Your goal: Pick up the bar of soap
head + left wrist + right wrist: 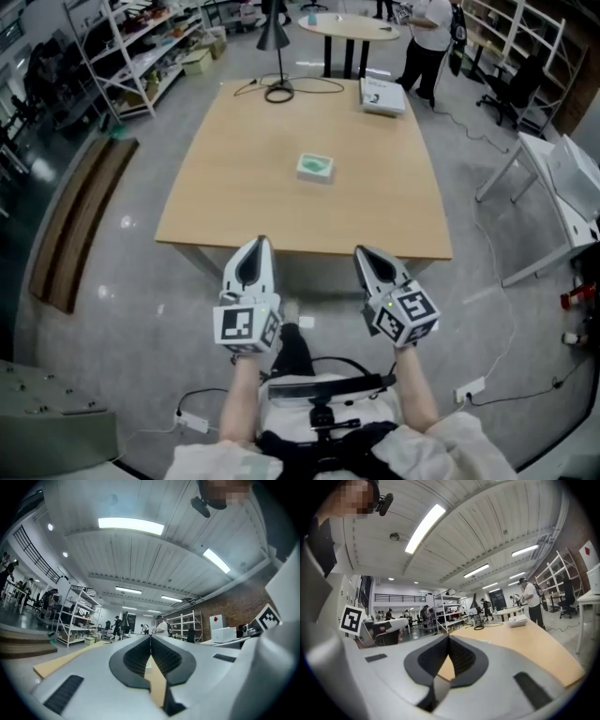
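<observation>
My left gripper (262, 242) has its jaws pressed together with nothing between them, and the left gripper view (150, 637) shows the two dark pads meeting at the tip. My right gripper (362, 252) is the same: jaws together, empty, tips touching in the right gripper view (448, 637). I hold both about level, side by side over the grey floor, just short of the near edge of the wooden table (244, 187), each with its marker cube towards me.

The bar of soap (316, 168) lies near the middle of the tabletop, well apart from both grippers. In the head view it is at about one o'clock from my left gripper and at about eleven o'clock from my right. It is a small pale green block on a white base (I cannot tell whether that is a dish or a wrapper). Nothing else stands near it.

Further out, at twelve o'clock on the far edge, stands a black lamp (274, 37) with its cable looped on the wood. A white box (382, 96) sits at the far right corner, at about one o'clock. Beyond the table stands a person (427, 37) beside a round table (349, 28). Shelves (141, 47) line the room at ten o'clock.
</observation>
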### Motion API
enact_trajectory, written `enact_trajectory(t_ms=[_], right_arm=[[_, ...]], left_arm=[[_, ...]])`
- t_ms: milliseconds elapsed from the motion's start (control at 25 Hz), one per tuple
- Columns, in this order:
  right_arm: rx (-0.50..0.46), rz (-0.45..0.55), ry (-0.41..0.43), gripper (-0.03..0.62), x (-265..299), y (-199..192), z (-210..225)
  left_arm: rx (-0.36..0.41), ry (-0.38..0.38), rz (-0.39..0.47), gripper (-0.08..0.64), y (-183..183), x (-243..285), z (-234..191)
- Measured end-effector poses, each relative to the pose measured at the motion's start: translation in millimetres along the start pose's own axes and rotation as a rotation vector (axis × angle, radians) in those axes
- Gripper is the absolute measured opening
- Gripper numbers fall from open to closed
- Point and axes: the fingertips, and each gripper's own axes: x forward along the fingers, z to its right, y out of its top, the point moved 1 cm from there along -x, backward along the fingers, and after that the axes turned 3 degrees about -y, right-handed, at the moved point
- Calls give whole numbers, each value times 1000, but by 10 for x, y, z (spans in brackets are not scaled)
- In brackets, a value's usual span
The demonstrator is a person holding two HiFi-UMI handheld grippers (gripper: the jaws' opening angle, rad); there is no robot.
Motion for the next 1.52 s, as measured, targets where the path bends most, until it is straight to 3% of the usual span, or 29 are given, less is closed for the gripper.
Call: enact_trajectory(t_ms=[240,480,720,920,1000,1120,1240,1520], right_arm=[[-13,4,-63,14,1282,198,496],[-10,33,-114,14,2347,475,818],[3,-35,-134,14,2900,404,1115],[10,-92,-123,14,3177,297,1298],[-26,-147,-97,14,3309,201,1343],[-151,-287,-41,14,3537,-63,1393],[-278,-462,1,119,3758,-453,1507],[-623,-838,126,153,4057,-1161,1800]], left_arm=[[27,-90,-13,14,-33,1283,-704],[-7,-159,3,14,75,2372,-1319],[-24,-206,-49,14,-128,2973,-1492],[-48,-197,-89,14,-331,3215,-1589],[-48,-186,-107,14,-415,3282,-1629],[-53,-176,-123,14,-510,3362,-1690],[-61,-174,-144,14,-614,3421,-1734],[-68,-181,-180,14,-786,3575,-1744]])
